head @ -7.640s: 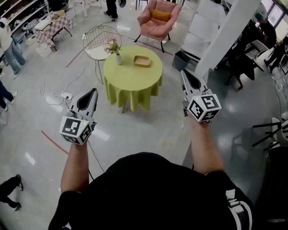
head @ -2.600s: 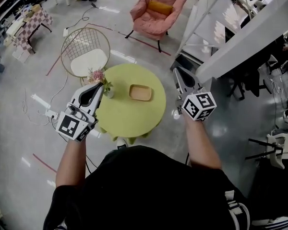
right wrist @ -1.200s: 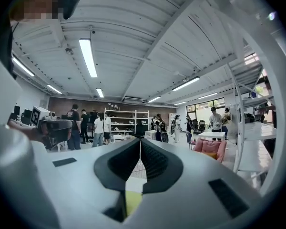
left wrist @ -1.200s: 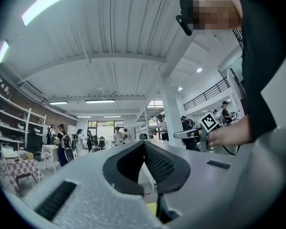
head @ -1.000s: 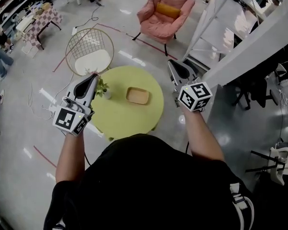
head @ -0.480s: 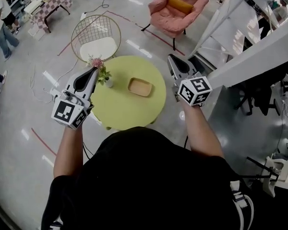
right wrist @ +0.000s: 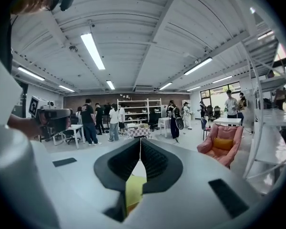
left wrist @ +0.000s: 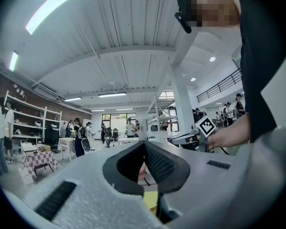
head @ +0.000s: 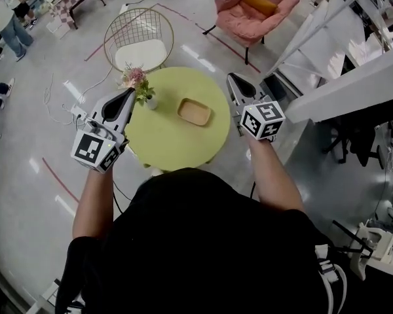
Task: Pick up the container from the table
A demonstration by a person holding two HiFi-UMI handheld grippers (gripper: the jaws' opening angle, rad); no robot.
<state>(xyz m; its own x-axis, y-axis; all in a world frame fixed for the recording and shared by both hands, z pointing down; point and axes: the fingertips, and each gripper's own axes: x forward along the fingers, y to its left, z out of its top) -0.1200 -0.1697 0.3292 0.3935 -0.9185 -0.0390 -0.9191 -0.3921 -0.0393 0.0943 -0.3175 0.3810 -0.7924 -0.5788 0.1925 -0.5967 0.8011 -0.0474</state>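
Danger mostly in the approach, judging from here: left gripper [head: 129, 93] and right gripper [head: 232, 78] both held in the air at either side of the counter [head: 173, 146], well apart from the container [head: 195, 112], with fingers [left wrist: 159, 163] of the left pressed together tip to tip and empty, and fingers [right wrist: 155, 161] of the right closed and empty in the same way. Impossible to take anything with fingers in this state. Need to open them before coming down, otherwise only a push against the rim and a slide of the container over the cloth [head: 158, 126]. Container itself a shallow, tan, rectangular tray, apparently wooden, lying flat a little right of the middle of the counter, nearer to the far edge than to the near one. Probably light and low-walled, so easy to tip or flick away by a pinch on one wall only. Second hazard at the far left edge of the counter: small vase [head: 141, 84] with pink flowers, just beside the left gripper in the head view, tall and narrow, likely to fall from a careless sweep. Yellow-green cloth over the round counter, hanging down, possible to drag if caught. Around it, glossy grey floor [head: 26, 129] with a cable [head: 56, 93] and red tape lines [head: 57, 182], wire chair [head: 139, 41] behind the counter, pink armchair [head: 257, 8] farther back, white staircase [head: 327, 31] at the right, people [head: 10, 12] standing in the large hall.
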